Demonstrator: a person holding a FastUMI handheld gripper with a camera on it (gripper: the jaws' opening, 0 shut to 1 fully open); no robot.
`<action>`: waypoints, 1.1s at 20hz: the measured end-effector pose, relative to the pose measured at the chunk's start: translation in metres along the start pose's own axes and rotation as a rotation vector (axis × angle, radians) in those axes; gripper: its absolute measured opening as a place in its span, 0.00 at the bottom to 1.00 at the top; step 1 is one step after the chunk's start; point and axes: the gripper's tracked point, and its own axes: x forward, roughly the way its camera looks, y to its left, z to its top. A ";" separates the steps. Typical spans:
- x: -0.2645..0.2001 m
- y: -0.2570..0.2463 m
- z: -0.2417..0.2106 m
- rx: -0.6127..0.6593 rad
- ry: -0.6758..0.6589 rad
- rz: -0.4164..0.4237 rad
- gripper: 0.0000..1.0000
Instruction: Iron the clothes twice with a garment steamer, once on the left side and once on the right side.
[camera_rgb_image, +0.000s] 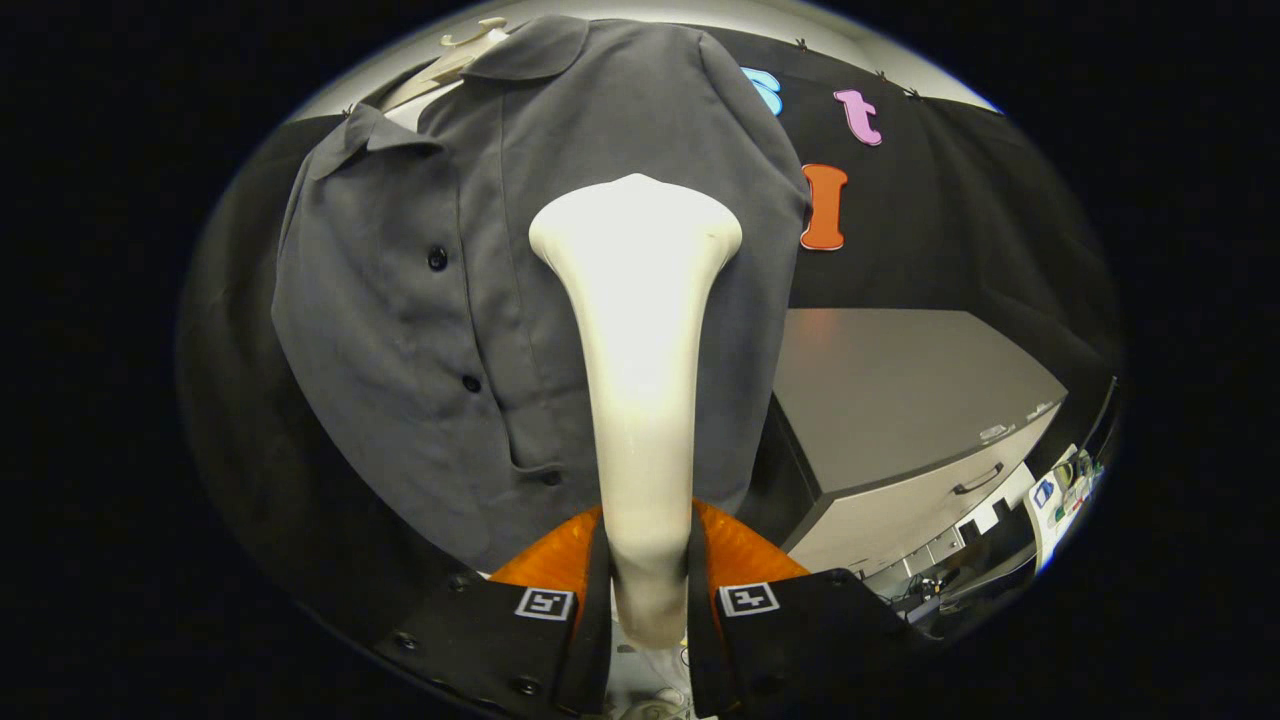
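Between the fingers: the tongs (648, 600) are closed narrowly on the neck of a cream-white plastic garment steamer (640, 400), one finger pressing on each side of it.
Steamer axis: its long axis runs straight ahead from the fingers, narrow at the grip and flaring to a broad rounded head at the far end.
Steamer heading: the head points at the front of a dark grey button-up shirt (450, 300) and lies over the shirt's front panel beside the button placket; whether the head touches the cloth cannot be told.
Shirt: it hangs on a pale wooden hanger (450, 62), collar open at the top, with a row of dark buttons (437, 259) running down beside the steamer.
Containers: a grey cabinet with a flat top (900, 400) stands next to the shirt, its drawers shut, so their contents are hidden; a dark handle (978, 480) shows on one drawer front.
Backdrop: black cloth wall (950, 200) behind shirt and cabinet.
Beyond the cabinet: small cluttered items, too blurred to name.
In the way: the steamer's stem covers the middle of the shirt.
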 end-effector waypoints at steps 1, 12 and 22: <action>0.001 0.003 -0.006 0.002 0.012 -0.006 0.39; 0.013 0.023 -0.095 0.073 0.141 -0.079 0.39; 0.013 0.022 -0.139 0.111 0.213 -0.125 0.39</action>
